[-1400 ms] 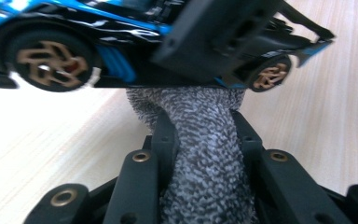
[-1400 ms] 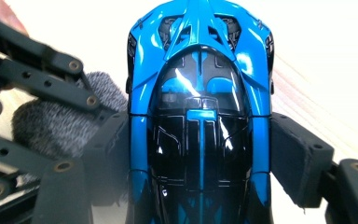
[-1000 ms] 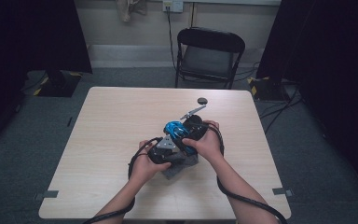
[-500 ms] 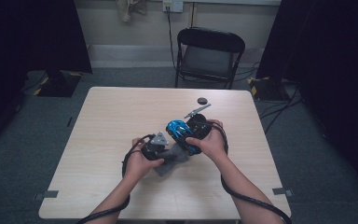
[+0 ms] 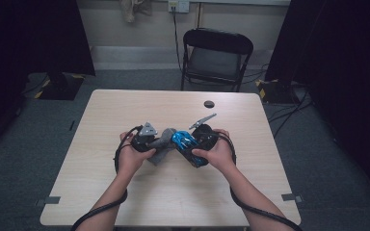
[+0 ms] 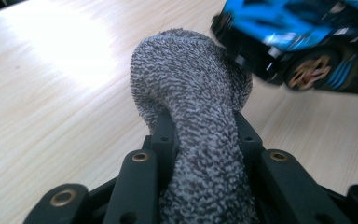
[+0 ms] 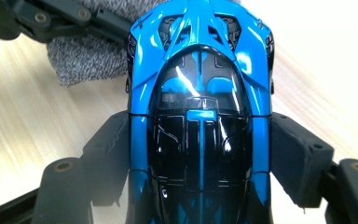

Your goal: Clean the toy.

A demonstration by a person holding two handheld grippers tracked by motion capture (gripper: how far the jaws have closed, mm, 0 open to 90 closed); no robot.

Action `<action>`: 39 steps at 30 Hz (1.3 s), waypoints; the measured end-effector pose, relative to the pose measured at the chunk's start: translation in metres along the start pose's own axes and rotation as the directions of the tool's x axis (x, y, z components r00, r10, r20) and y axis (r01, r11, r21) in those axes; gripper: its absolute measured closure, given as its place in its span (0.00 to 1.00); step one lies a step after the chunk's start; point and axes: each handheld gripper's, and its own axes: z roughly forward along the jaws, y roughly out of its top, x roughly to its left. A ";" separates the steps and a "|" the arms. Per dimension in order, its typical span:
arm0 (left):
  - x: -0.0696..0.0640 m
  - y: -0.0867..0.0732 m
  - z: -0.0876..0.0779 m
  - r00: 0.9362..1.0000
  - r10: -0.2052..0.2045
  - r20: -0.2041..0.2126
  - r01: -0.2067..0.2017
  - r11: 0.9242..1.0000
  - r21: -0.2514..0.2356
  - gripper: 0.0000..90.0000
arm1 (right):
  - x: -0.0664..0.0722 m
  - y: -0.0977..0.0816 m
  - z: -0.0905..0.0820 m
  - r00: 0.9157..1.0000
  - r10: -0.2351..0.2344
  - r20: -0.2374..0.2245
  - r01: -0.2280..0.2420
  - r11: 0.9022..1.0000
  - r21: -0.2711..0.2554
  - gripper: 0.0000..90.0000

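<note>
So the biggest thing here is the light wood surface (image 5: 125,192), with a black folding chair (image 5: 217,57) parked behind its far edge and dark curtains off to both sides. A person's forearms come in from the near side, and both hands meet around the middle of the surface, a bit toward the near edge.

The right hand's claw (image 7: 200,154) is pinching a blue and black toy car (image 7: 200,93) across its body, one pad on each flank, roof facing the right gripper view's camera. From above, the car (image 5: 187,144) sits just off the right hand, tilted, nose pointing down toward the near edge.

The left claw (image 6: 200,135) is pressed tight on a grey knitted cloth (image 6: 191,88), which bulges out in a rounded wad past the jaw tips. In the high view the cloth (image 5: 163,144) hangs between the two hands, right up against the car's side. In the left gripper view the wad sits just beside the car's wheel, and I can't say for sure whether it's actually touching.

Smaller stuff: a grey three-cornered plate (image 5: 148,129) tops the left gripper, and a small round black thing (image 5: 208,103) lies on the surface well beyond the hands, toward the chair. It's too small to tell what it is.
</note>
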 end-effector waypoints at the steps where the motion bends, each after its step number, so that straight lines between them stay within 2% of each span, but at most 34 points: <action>1: -0.002 0.001 0.000 1.000 0.003 0.009 -0.003 1.000 -0.017 0.77 | 0.000 0.000 0.001 1.000 -0.005 0.003 0.005 1.000 0.003 0.32; 8: -0.005 0.004 0.002 1.000 0.001 0.015 -0.001 0.999 -0.037 0.77 | 0.001 0.001 0.002 1.000 -0.001 0.002 0.001 1.000 0.005 0.32; 12: -0.007 0.004 0.005 1.000 0.020 0.014 -0.019 0.999 -0.029 0.77 | 0.001 0.001 0.002 1.000 -0.001 0.004 0.001 1.000 0.009 0.32; 24: -0.018 0.003 0.017 0.997 0.022 0.071 -0.019 0.999 -0.047 0.77 | 0.002 0.003 0.002 1.000 0.001 0.008 -0.001 1.000 0.001 0.32; 39: -0.036 0.001 0.027 0.991 0.051 0.120 -0.047 0.998 -0.035 0.77 | -0.001 0.009 0.006 1.000 0.014 0.013 -0.014 1.000 0.005 0.32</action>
